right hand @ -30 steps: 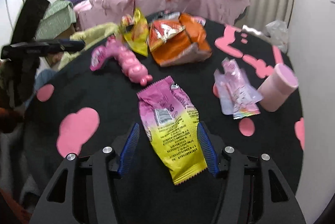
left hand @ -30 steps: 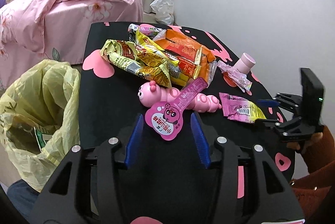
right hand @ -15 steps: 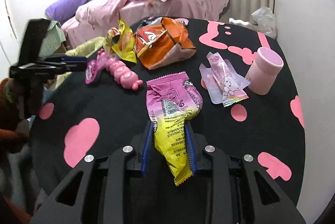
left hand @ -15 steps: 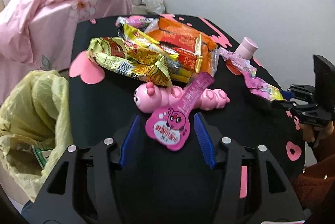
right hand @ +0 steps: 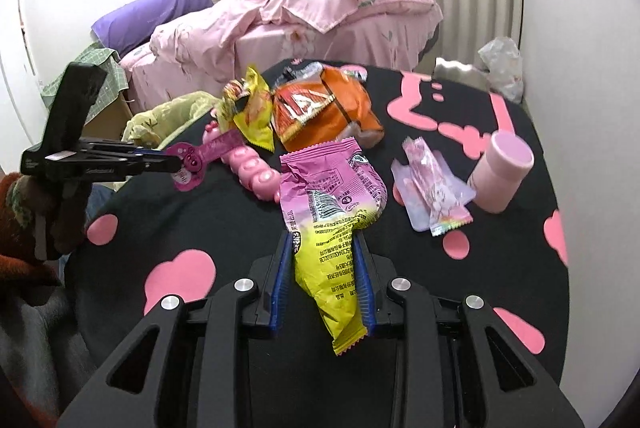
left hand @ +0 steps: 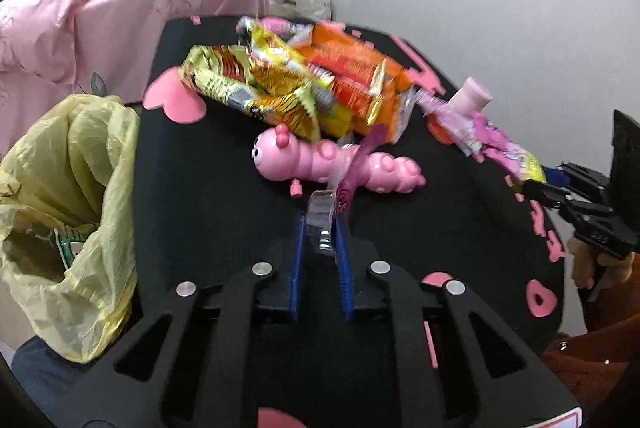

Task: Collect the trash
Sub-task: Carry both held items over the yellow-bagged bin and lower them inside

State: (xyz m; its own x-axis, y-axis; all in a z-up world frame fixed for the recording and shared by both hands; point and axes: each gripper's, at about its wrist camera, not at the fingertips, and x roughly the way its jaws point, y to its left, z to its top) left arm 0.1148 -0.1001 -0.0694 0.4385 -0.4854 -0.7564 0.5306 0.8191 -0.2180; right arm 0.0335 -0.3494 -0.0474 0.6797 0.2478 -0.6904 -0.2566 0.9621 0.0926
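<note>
My left gripper (left hand: 320,224) is shut on a magenta guitar-shaped candy wrapper (left hand: 352,171) and holds it edge-on above the black table; the wrapper also shows in the right wrist view (right hand: 200,157). My right gripper (right hand: 323,240) is shut on a pink and yellow snack packet (right hand: 332,211), lifted off the table. The yellow trash bag (left hand: 68,195) stands open at the table's left edge. On the table lie yellow snack wrappers (left hand: 256,83), an orange bag (left hand: 356,83) and a pale pink wrapper (right hand: 434,187).
A pink caterpillar toy (left hand: 332,163) lies mid-table. A pink cup (right hand: 502,171) stands at the right. The black table (right hand: 168,211) has pink shapes. A bed with pink covers (right hand: 304,15) is behind, a white plastic bag (right hand: 500,63) by the wall.
Both grippers shut: the left on the magenta wrapper, the right on the pink and yellow packet. Both wrappers have come up off the table.
</note>
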